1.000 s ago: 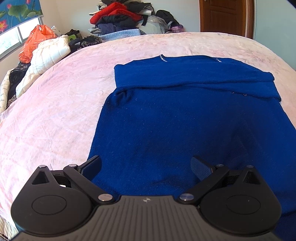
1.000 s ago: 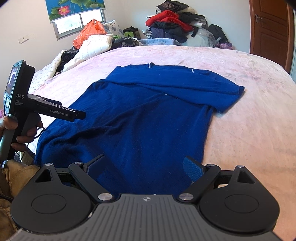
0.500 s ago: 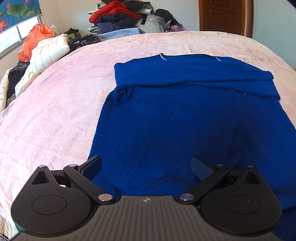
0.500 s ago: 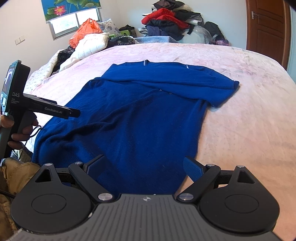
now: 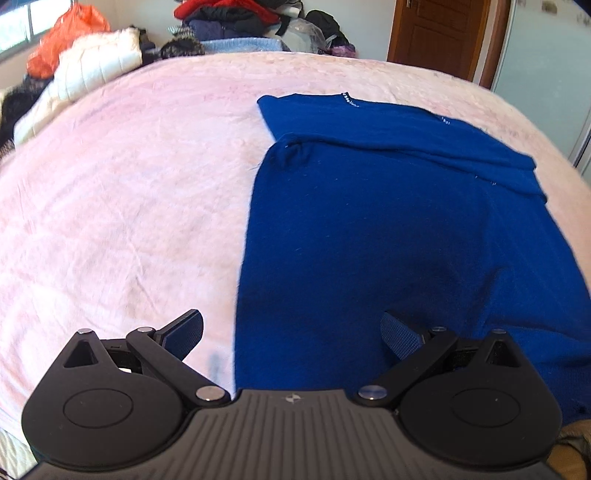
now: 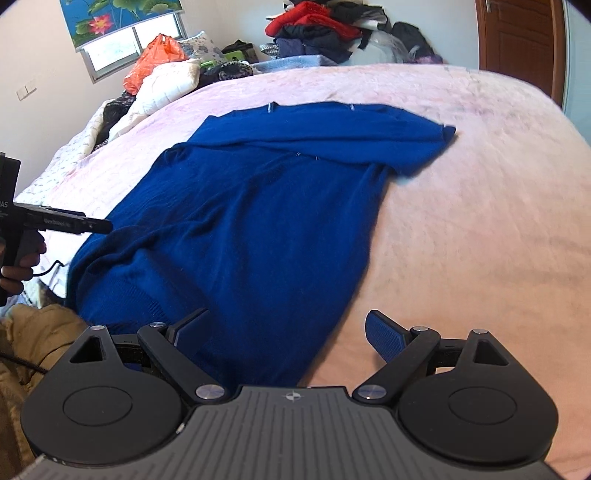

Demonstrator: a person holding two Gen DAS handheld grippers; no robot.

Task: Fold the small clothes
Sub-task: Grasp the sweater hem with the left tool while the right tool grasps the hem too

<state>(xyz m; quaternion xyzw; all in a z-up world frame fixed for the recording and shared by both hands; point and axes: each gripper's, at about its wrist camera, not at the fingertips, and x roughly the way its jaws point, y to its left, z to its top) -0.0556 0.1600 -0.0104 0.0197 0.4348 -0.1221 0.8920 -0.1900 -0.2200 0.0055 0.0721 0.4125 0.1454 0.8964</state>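
- Both black two-finger grippers have their jaws spread wide with nothing held between the blue textured pads.
- Left gripper [image 5: 291,334] hovers over the near left edge of a dark blue knitted sweater [image 5: 388,229]; its left pad [image 5: 183,334] is above the pink blanket, its right pad over the blue knit.
- Right gripper [image 6: 286,334] hovers over the sweater's near right edge; its left pad sits above the fabric, its right pad [image 6: 386,336] above the bare blanket.
- From the right wrist view, the left gripper [image 6: 79,225] also shows at the far left, held in a person's hand [image 6: 16,267], its fingers pointing toward the sweater's left side, apart from the cloth.
- Blue sweater [image 6: 258,206] lies flat on a pale pink fleece blanket [image 6: 480,206] covering a bed, its body running toward the camera, one sleeve folded across the top.
- Its near hem on the left is rumpled and hangs toward the bed's edge.
- At the bed's far end lies a heap of red and dark clothes [image 6: 317,31]; an orange plastic bag [image 6: 153,61] and a white quilted jacket [image 6: 162,86] lie along the left side.
- Brown wooden door [image 6: 521,44] stands at the far right.
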